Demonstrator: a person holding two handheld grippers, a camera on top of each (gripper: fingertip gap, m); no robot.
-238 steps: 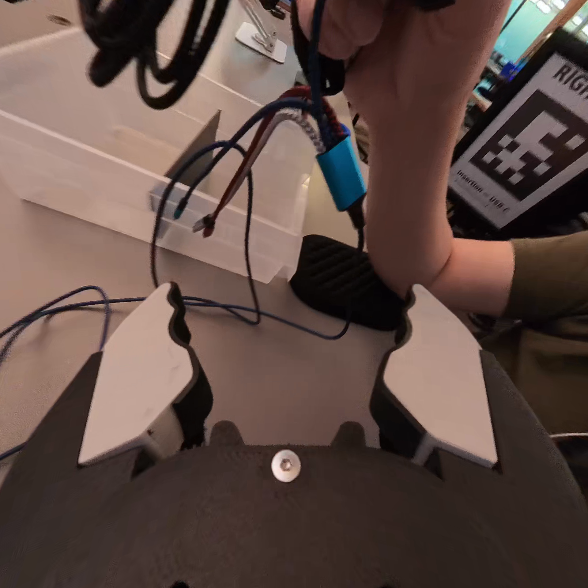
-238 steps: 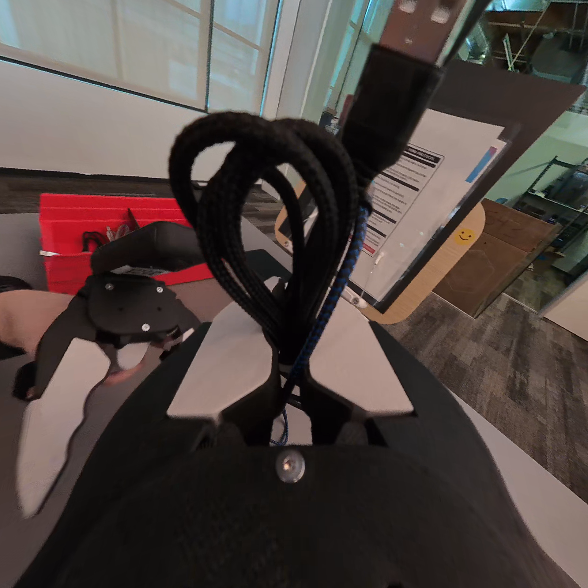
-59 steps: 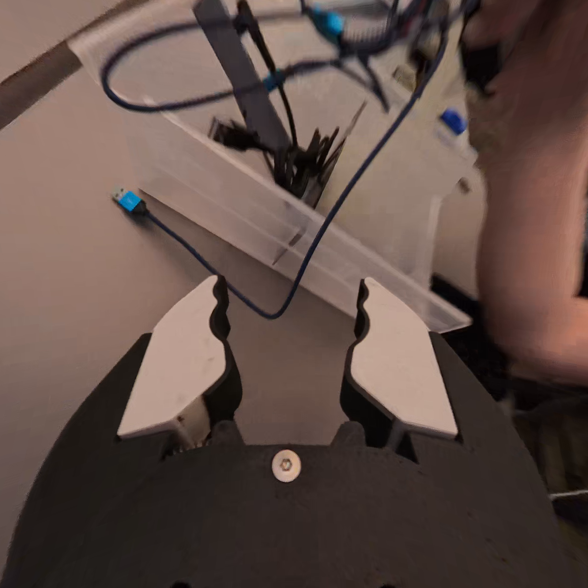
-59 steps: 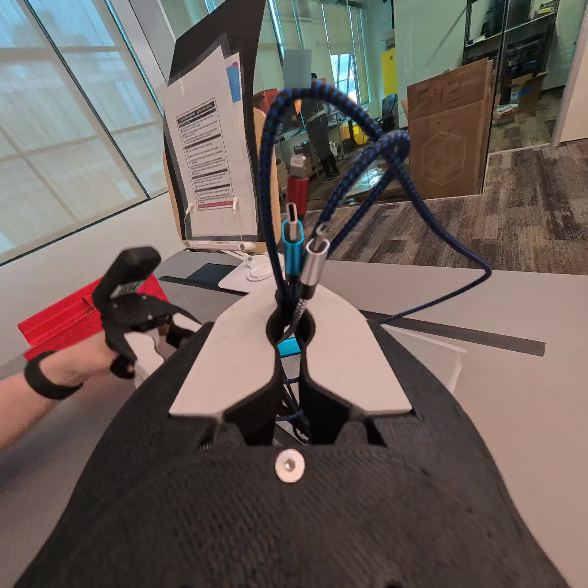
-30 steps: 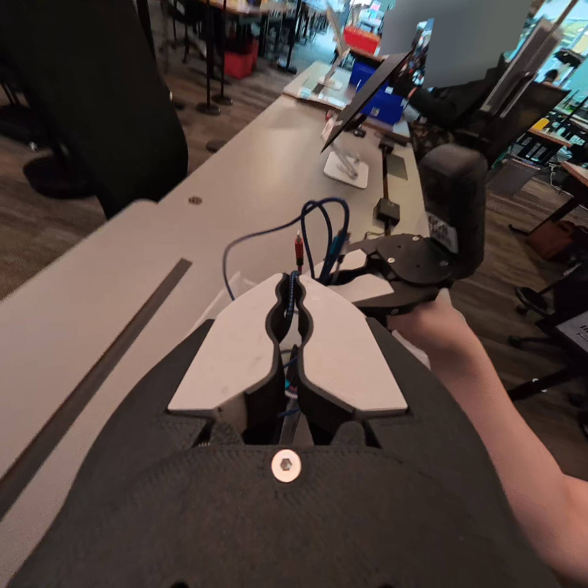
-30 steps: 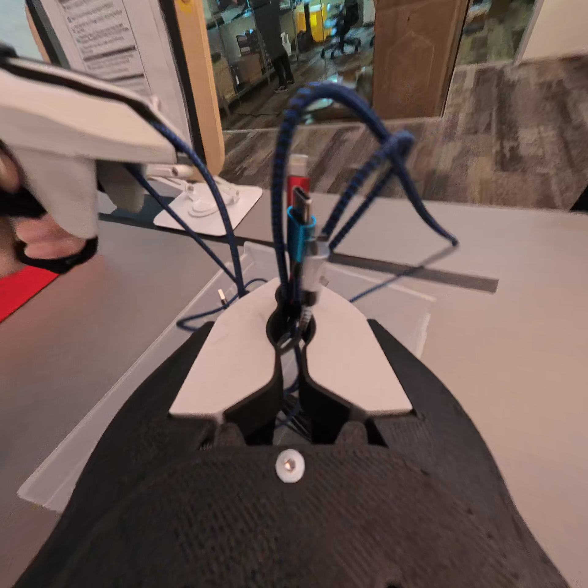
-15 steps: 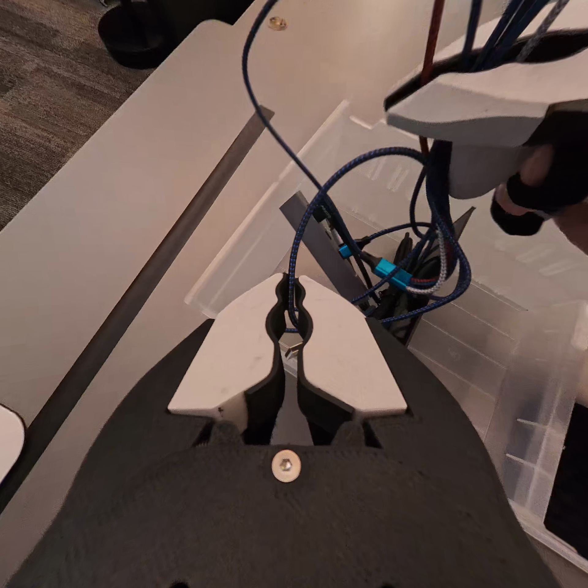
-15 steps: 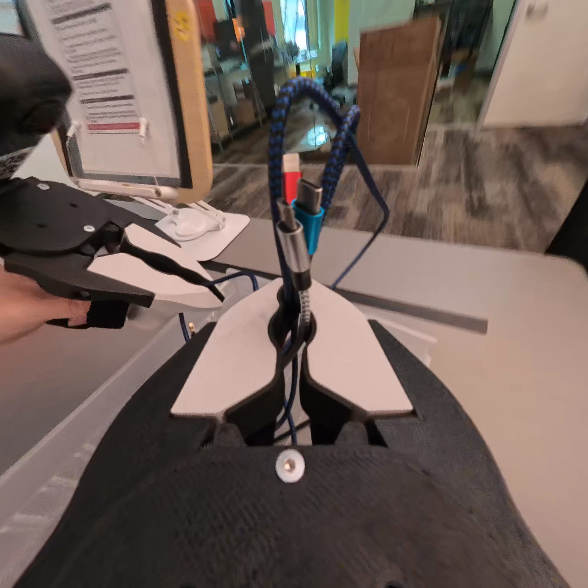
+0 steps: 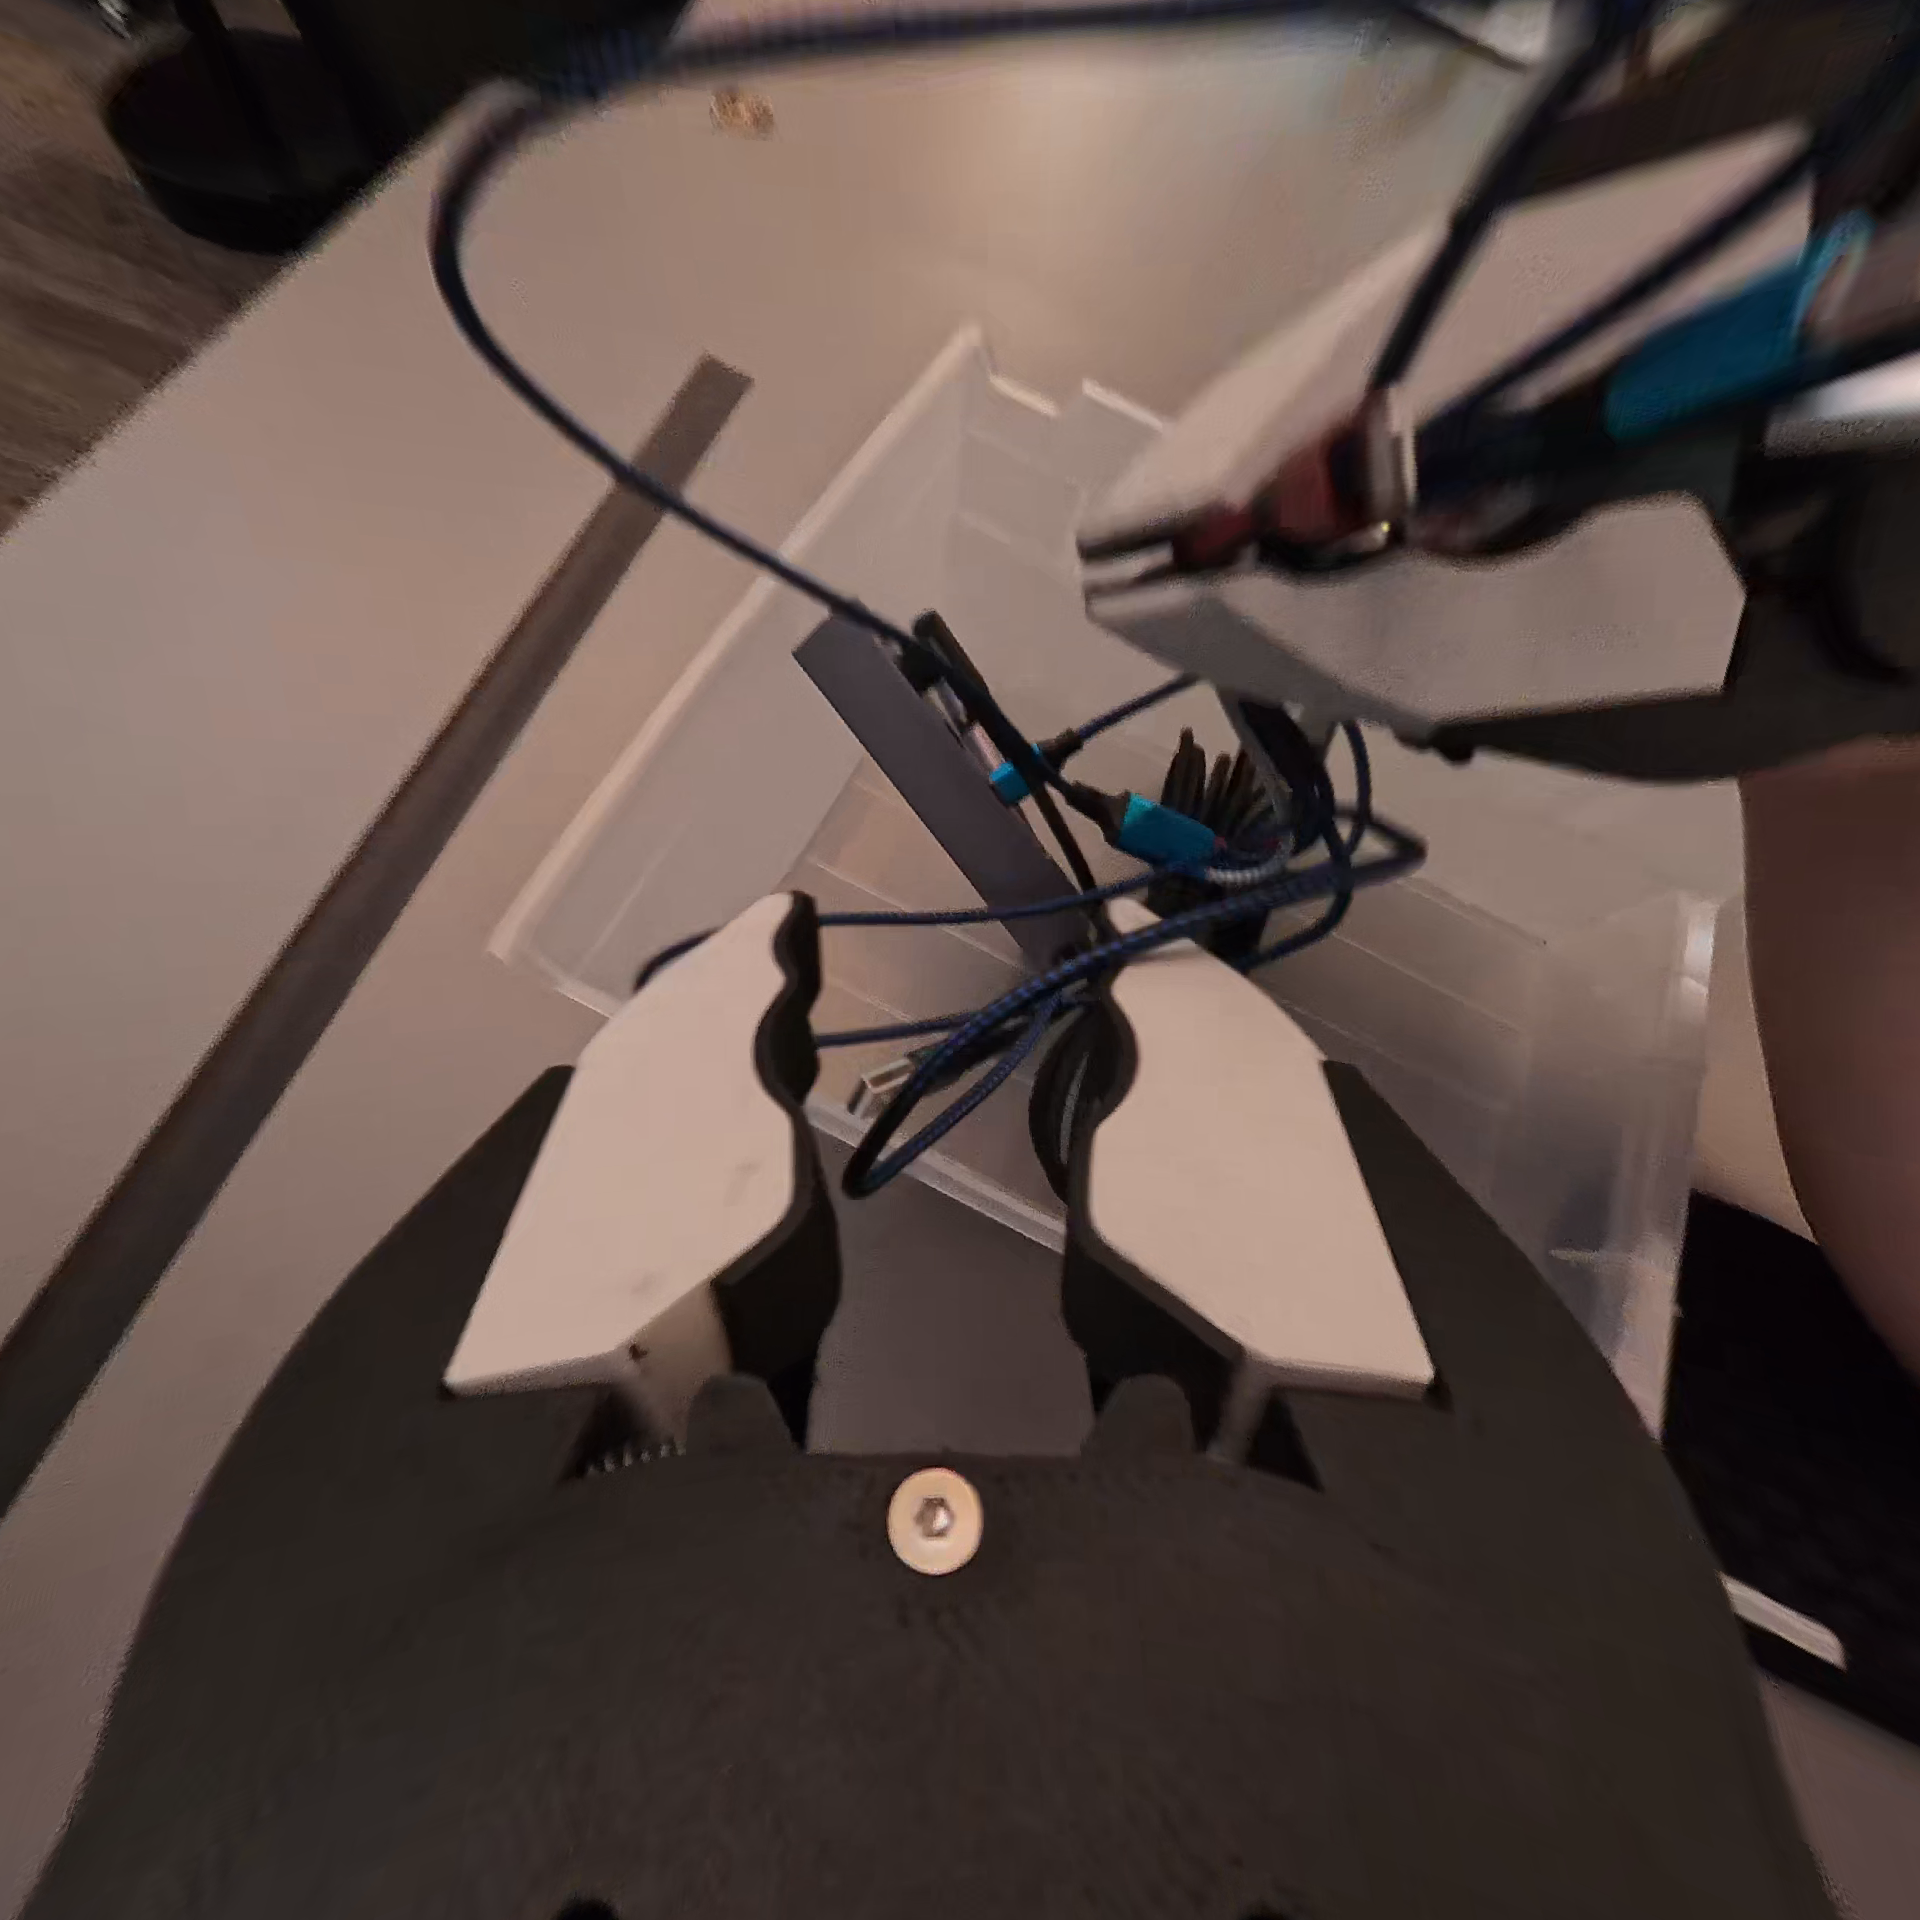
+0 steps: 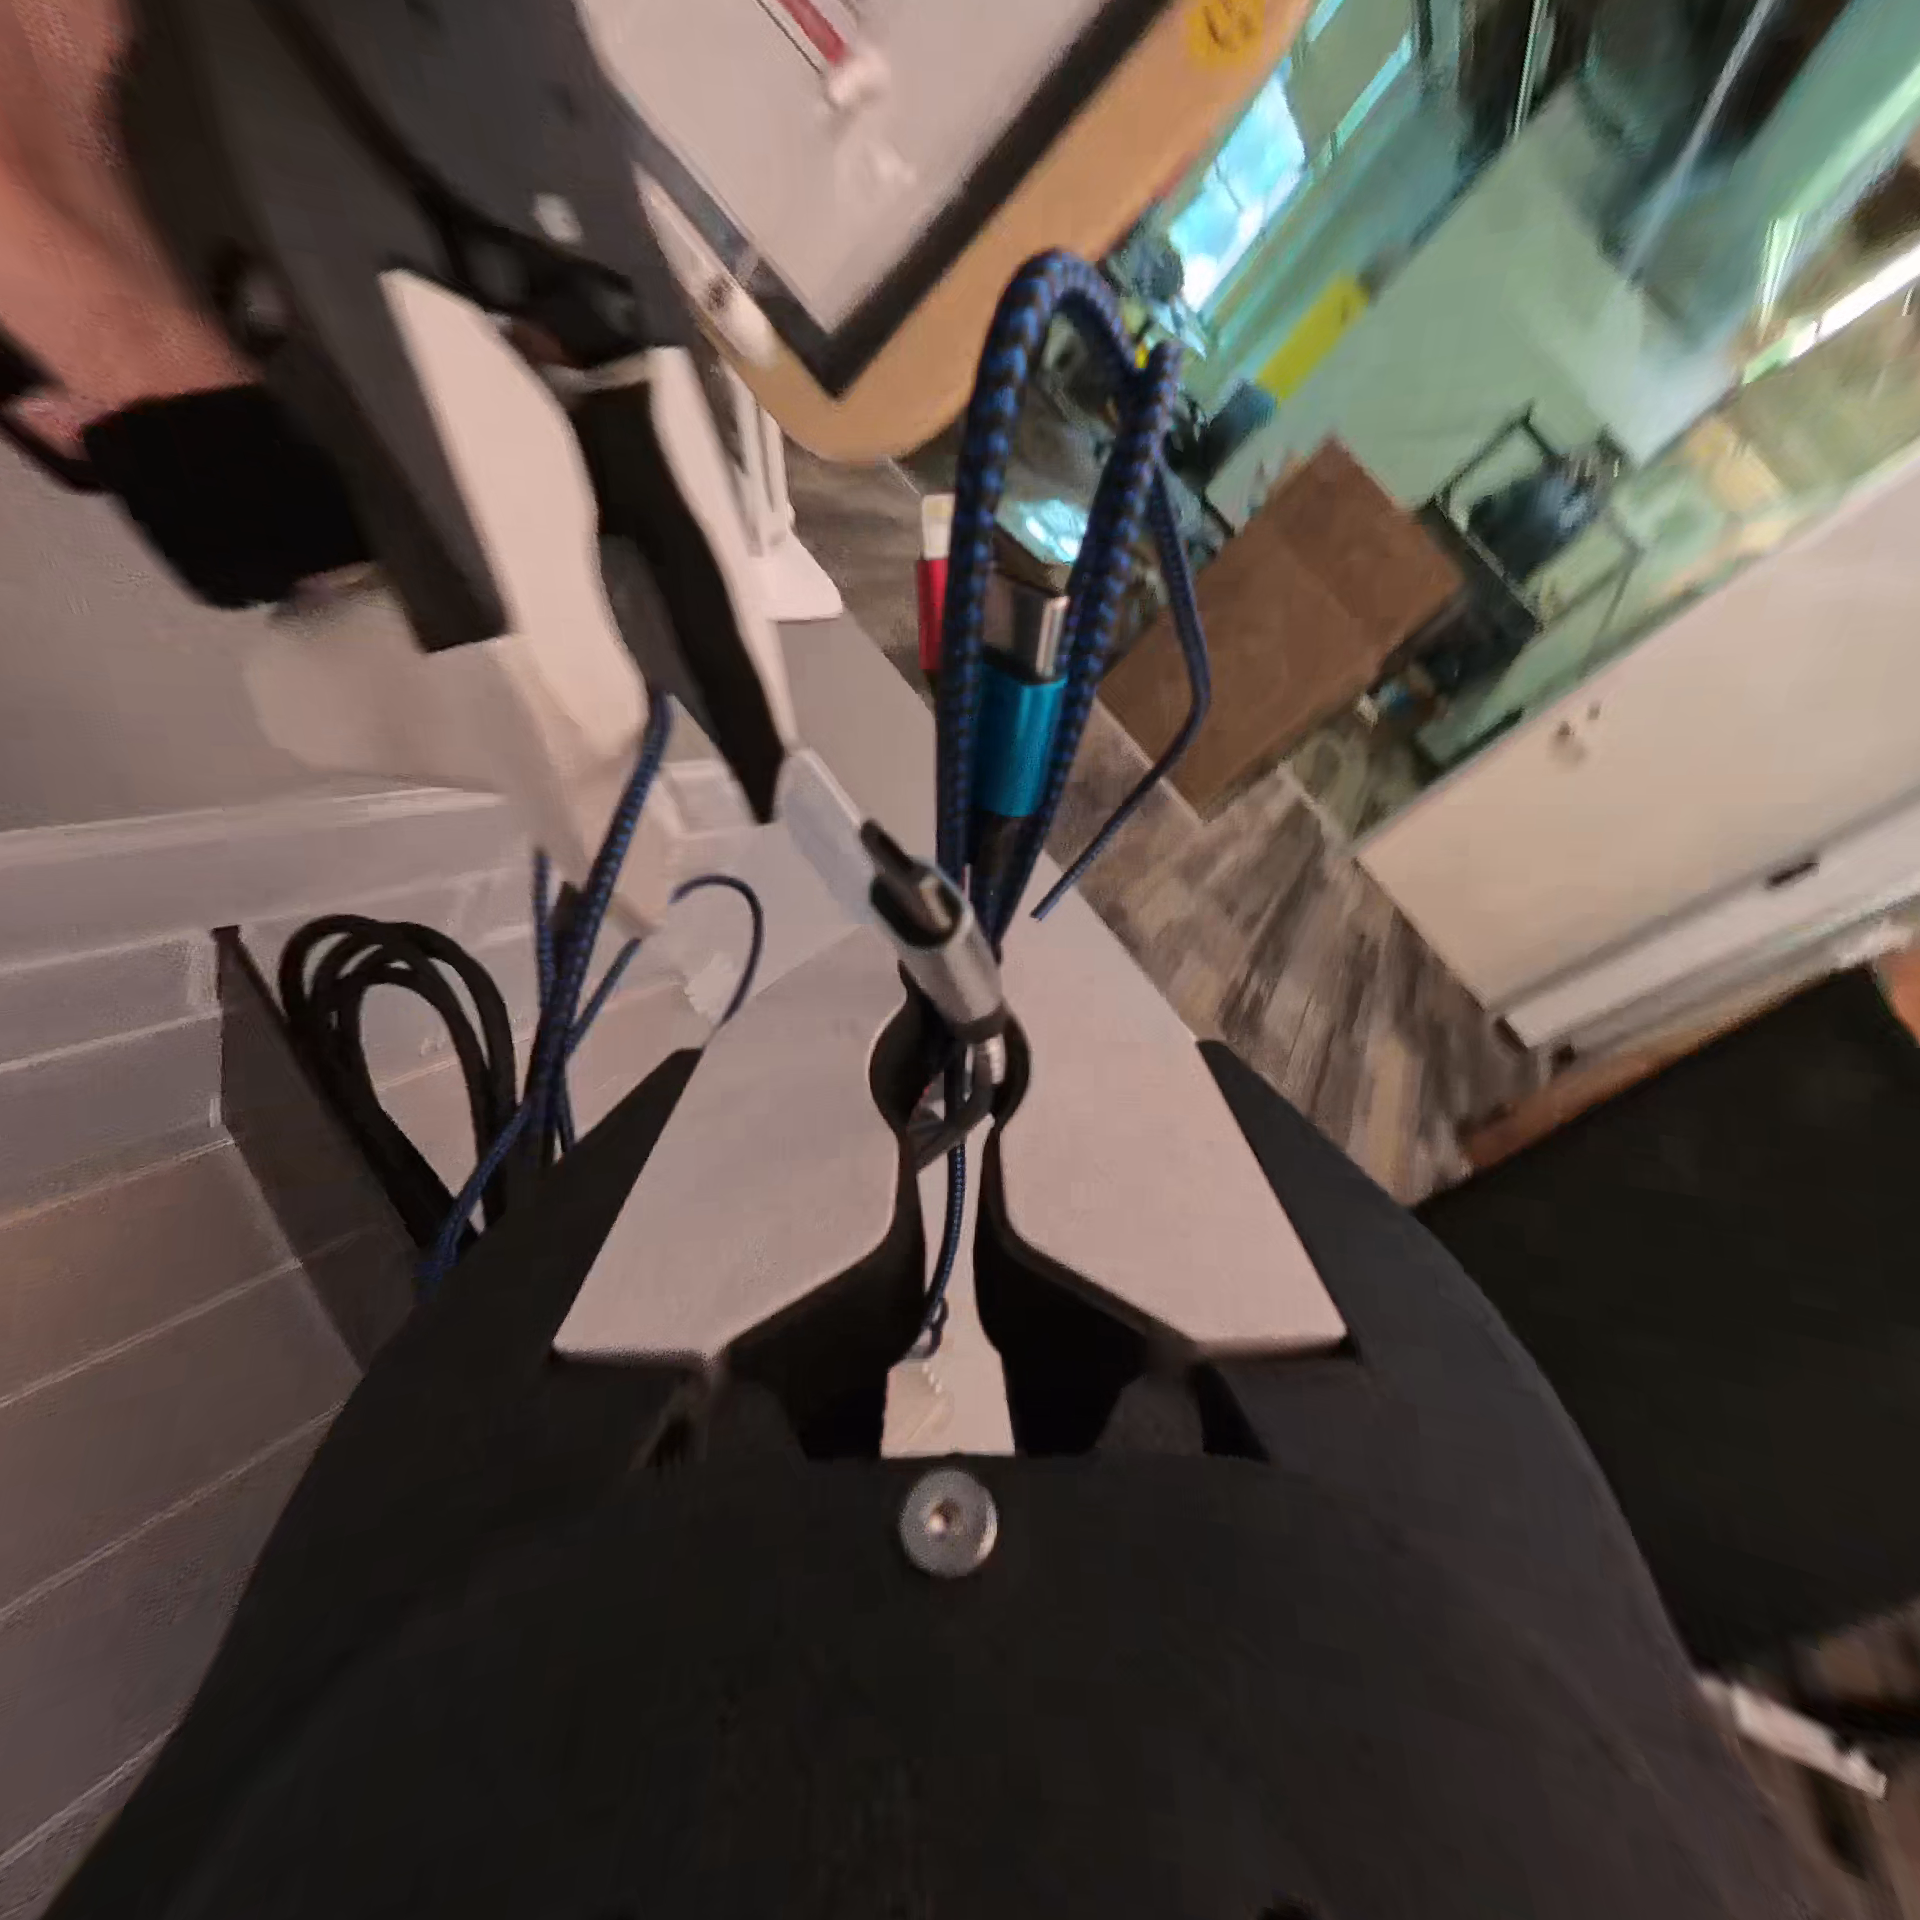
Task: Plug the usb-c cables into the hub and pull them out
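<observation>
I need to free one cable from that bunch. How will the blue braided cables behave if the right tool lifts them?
Probably floppy: the blue braided cables arch and droop above the right tool. Likely to snag, since they tangle by the hub in the clear bin.

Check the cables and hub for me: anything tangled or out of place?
Yes. The blue braided cables lie knotted in the clear bin around the tilted grey hub. The right hand-held gripper clamps several connectors at once; the left hand-held gripper is open.

Left gripper lets go

My left gripper [image 9: 951, 982] now gapes; half a second ago its fingers [image 9: 665, 1153] pinched the blue braided cable [image 9: 945, 1070].
</observation>
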